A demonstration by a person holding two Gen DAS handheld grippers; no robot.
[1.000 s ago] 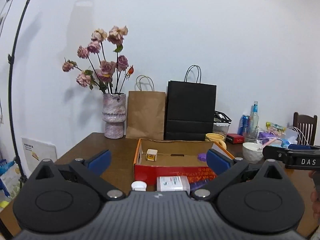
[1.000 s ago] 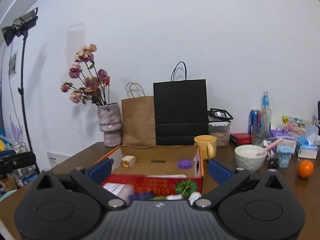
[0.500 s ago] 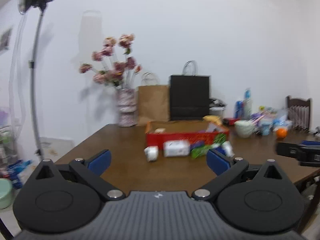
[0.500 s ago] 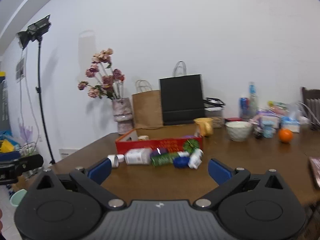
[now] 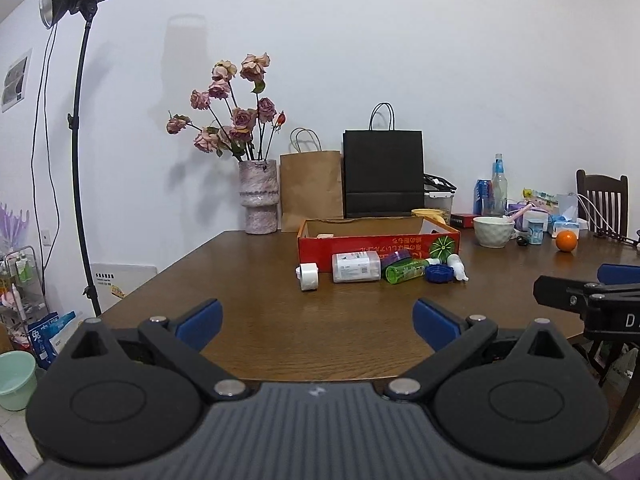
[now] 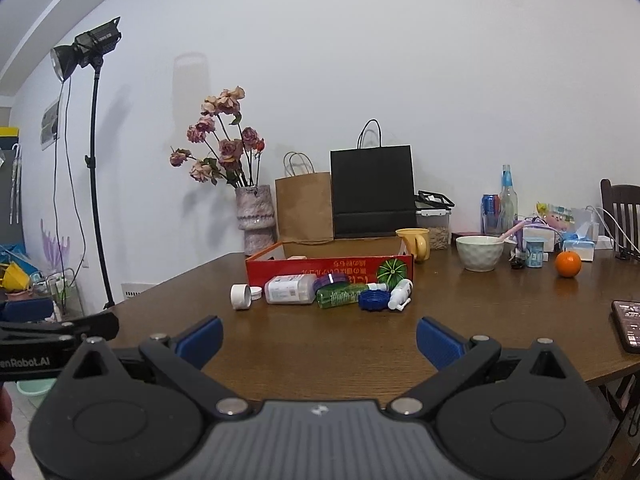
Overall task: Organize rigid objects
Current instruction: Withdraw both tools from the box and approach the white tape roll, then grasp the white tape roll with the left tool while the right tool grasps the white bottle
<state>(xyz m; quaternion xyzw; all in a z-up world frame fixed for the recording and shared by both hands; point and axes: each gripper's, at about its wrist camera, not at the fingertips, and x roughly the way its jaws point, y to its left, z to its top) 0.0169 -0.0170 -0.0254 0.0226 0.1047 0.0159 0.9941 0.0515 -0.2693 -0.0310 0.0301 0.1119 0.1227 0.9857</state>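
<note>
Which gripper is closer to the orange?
Right. The orange sits far right on the table; the right gripper is on that side, the left gripper farther left.

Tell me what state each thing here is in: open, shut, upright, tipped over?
Left gripper: open, empty.
Right gripper: open, empty.
Red box: open-topped.
Green bottle: lying down.
White bottle: lying down.
Black bag: upright.
Vase: upright.
</note>
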